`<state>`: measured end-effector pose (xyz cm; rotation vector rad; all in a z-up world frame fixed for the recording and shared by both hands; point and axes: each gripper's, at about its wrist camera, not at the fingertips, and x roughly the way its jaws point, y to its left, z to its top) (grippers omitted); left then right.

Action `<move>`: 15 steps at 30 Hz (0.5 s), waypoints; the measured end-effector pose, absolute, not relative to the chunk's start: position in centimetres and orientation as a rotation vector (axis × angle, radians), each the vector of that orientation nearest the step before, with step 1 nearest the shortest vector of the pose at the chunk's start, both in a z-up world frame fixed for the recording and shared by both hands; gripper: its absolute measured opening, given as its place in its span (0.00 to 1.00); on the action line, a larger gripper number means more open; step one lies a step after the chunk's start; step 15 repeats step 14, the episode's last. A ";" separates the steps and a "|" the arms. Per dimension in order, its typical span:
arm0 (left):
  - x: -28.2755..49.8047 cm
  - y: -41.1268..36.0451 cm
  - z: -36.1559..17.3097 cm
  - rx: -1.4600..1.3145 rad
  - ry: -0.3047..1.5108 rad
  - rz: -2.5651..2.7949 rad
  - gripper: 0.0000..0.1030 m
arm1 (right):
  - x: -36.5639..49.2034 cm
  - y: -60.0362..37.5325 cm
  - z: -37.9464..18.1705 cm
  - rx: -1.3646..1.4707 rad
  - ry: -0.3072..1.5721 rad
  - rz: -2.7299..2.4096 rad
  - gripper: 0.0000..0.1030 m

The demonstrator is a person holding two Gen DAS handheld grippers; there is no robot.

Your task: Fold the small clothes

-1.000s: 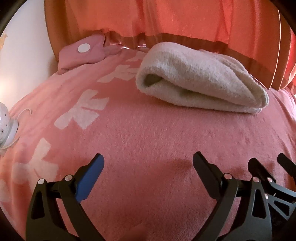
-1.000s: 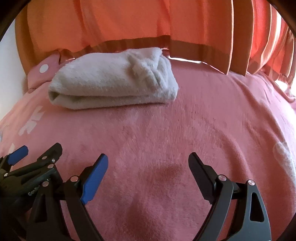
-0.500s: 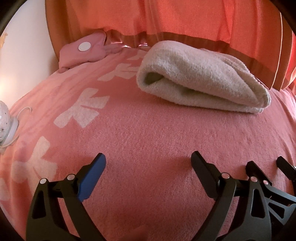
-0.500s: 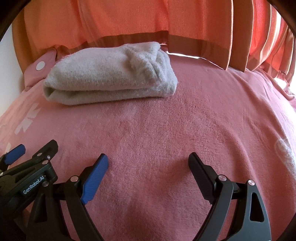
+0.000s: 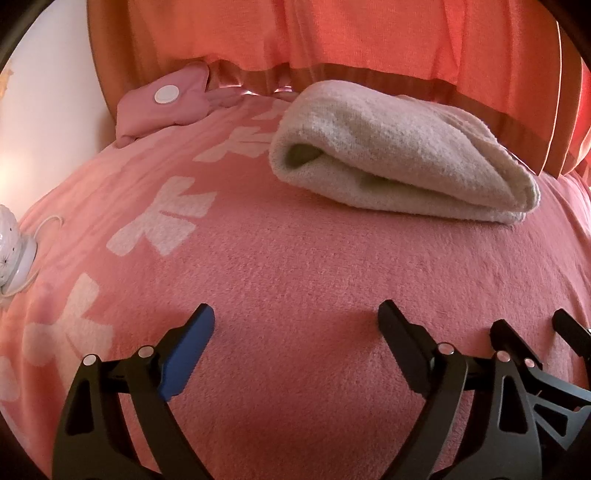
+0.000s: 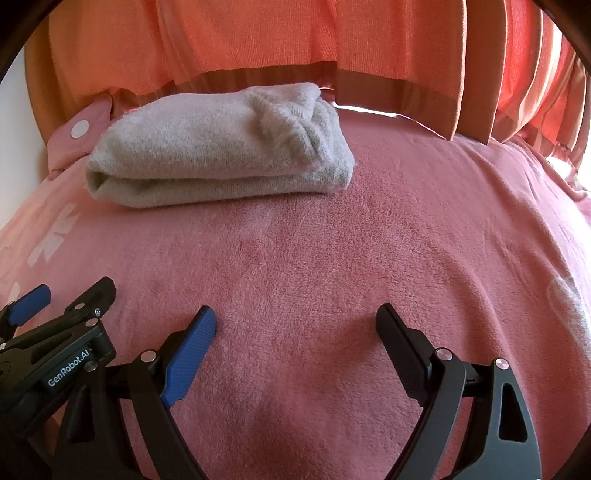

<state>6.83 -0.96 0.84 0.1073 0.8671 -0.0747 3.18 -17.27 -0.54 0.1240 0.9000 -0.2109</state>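
left wrist view: left gripper (image 5: 295, 321) low over pink blanket (image 5: 295, 266), fingers (image 5: 192, 339) spread wide, nothing between them. folded cream garment (image 5: 399, 162) lay ahead and to the right on the blanket, well apart from the fingertips, near the orange curtain (image 5: 369, 33) hem. looked like a thick fuzzy bundle, open rounded end toward the camera, layers stacked, top slightly puffy. tips of the right gripper (image 5: 532, 328) poked in at lower right, just beside. pink cushion with white dot (image 5: 166, 103) sat behind at left, white round object with cord (image 5: 14, 254) at far left edge, not identified.

right wrist view: right gripper (image 6: 295, 325) also low over the blanket, fingers (image 6: 192, 343) parked apart, empty. same garment (image 6: 221, 147) seen ahead and to the left, resting flat, edges roughly lined up, a bunched lump on the top right corner. left gripper (image 6: 62, 299) visible at lower left, also spread.

step judged: fold looked finished or nearly so, both tools clear of the cloth. next move probably called for either pressing down the lumpy corner or leaving it and fetching another piece; none other seen in frame. thick pile likely to spring back, so a firm pinch through all layers needed if moved.
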 end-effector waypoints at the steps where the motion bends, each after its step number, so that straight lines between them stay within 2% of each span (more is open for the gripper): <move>1: 6.8 -0.9 0.8 0.108 0.866 -0.075 0.85 | 3.2 -17.3 -0.5 0.123 0.900 -0.210 0.84; 15: 7.1 -0.8 0.8 0.109 0.868 -0.078 0.84 | 3.2 -17.6 -0.6 0.116 0.902 -0.208 0.84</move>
